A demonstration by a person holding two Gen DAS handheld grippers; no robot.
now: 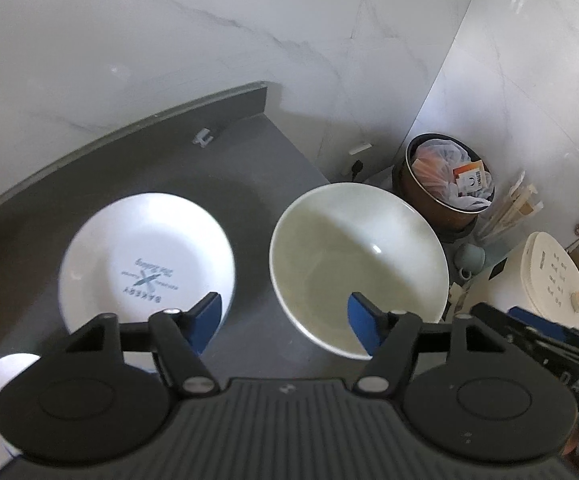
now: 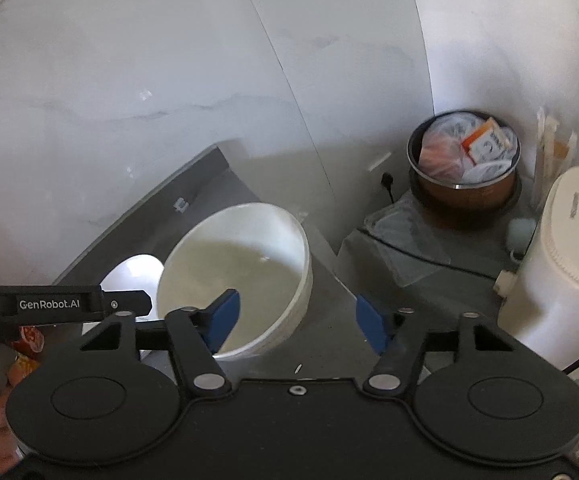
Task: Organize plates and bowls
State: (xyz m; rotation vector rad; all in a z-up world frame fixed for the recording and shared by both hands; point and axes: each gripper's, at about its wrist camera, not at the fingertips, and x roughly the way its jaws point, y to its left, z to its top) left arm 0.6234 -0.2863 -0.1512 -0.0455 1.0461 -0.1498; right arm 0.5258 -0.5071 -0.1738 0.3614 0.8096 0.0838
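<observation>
Both tongs, left (image 1: 285, 320) and right (image 2: 297, 320), hang spread wide and empty. The bowl (image 1: 359, 264) stands near the surface's (image 1: 249, 168) right edge, the printed plate (image 1: 147, 264) just beside it. Better to pinch the bowl's near rim squarely, 1 pad inside.

White marble-look wall (image 1: 169, 40) behind, meets side wall (image 2: 509, 40) in corner. Dark grey counter (image 1: 249, 160) with raised back lip. Brown bin (image 2: 463, 168) stuffed with trash in corner. White appliance (image 2: 569, 260) at right. Wall socket (image 1: 359, 148) low, black plug (image 2: 387, 180) in. Daylight, soft shadows.
</observation>
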